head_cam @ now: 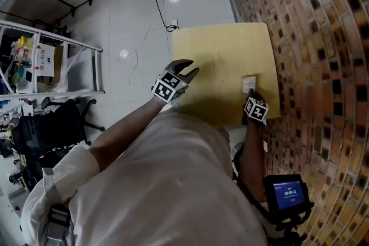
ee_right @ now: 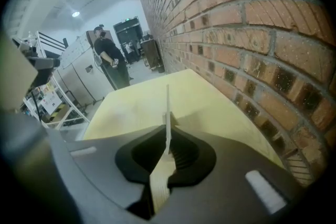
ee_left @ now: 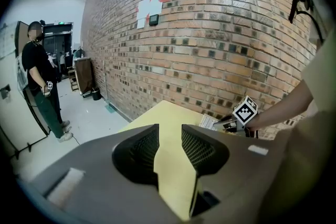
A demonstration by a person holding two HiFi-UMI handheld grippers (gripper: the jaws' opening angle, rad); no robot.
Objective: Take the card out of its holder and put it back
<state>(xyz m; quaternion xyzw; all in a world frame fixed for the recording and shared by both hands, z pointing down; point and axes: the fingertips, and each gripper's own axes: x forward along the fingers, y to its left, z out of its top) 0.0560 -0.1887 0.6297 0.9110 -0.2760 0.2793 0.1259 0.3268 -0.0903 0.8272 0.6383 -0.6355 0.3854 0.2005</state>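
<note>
A white card stands near the right side of the yellow table. In the right gripper view the card shows edge-on and upright, and my right gripper is shut on it. A small tan holder shows at the card's base; whether the card sits in it I cannot tell. In the head view my right gripper is just in front of the card. My left gripper hovers over the table's left edge, open and empty, with bare tabletop showing between its jaws. From there the card lies ahead to the right.
A brick wall runs along the table's right side. A white rack and a black office chair stand on the tiled floor to the left. A person stands far off; a cable trails on the floor.
</note>
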